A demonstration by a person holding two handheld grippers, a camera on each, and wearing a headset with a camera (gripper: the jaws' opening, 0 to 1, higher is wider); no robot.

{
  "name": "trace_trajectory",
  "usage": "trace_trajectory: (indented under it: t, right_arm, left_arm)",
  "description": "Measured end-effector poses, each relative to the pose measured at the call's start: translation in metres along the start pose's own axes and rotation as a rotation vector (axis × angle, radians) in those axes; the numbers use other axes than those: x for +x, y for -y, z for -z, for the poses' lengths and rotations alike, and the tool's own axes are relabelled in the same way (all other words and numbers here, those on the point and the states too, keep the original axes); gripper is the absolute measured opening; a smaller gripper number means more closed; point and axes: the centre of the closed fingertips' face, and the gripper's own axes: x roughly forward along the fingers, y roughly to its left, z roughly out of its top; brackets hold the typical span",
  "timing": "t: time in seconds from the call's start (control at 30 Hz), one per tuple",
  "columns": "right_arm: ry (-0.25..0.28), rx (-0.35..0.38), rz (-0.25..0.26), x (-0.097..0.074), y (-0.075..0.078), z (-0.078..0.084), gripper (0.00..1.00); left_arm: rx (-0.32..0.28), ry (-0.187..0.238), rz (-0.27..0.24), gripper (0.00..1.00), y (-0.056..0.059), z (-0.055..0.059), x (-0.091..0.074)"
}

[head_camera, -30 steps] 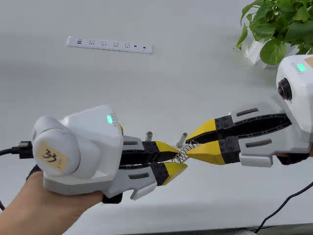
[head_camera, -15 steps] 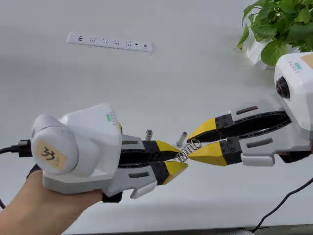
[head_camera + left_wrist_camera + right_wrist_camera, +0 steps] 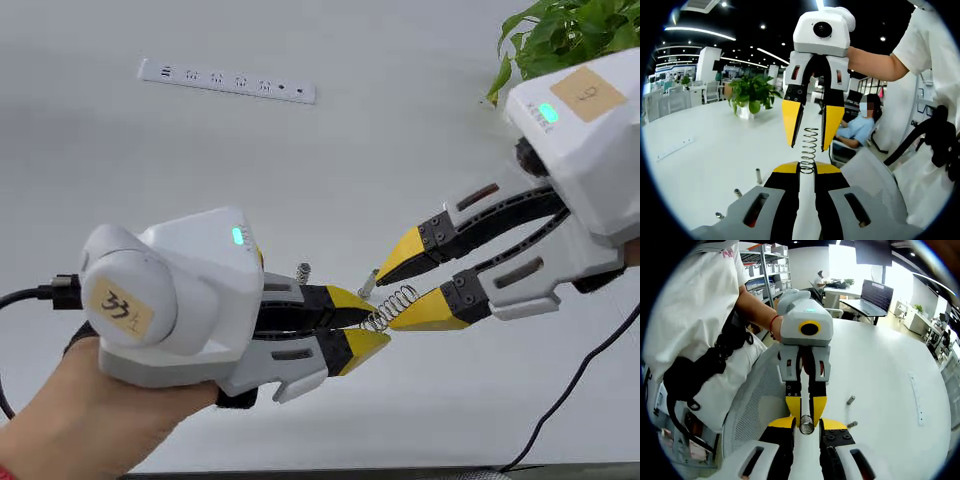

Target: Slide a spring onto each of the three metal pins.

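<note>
Left hand-held gripper (image 3: 378, 327): white shell, yellow tips.

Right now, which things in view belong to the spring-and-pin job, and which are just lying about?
Job in hand: spring, clamped in the left gripper; right gripper, fingers open around it; metal pins on the bench.
Lying about: power strip; potted plant.

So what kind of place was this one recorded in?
Probably an open-plan office or lab: a white workbench with a power strip, a potted plant, plus a monitor and storage shelves beyond.
</note>
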Motion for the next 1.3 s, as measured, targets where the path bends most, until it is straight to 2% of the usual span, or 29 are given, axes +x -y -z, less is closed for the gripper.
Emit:
trace_trajectory:
  t: [0.17, 0.4, 0.9, 1.3]
  right_arm:
    - [-0.047, -0.032, -0.026, 0.004, 0.000, 0.004, 0.14]
    - [-0.081, -0.061, -0.043, 0.007, 0.002, 0.010, 0.08]
    - [-0.082, -0.055, -0.035, 0.006, 0.003, 0.013, 0.07]
    - [-0.054, -0.023, -0.028, 0.008, 0.003, 0.011, 0.07]
  left_arm:
    - [0.000, 0.001, 0.002, 0.07, 0.000, 0.000, 0.001]
    - [-0.003, 0.003, 0.003, 0.07, -0.001, 0.000, 0.000]
    - [0.011, -0.004, 0.013, 0.07, -0.001, 0.001, 0.001]
    - [0.006, 0.003, 0.014, 0.08, 0.000, 0.002, -0.001]
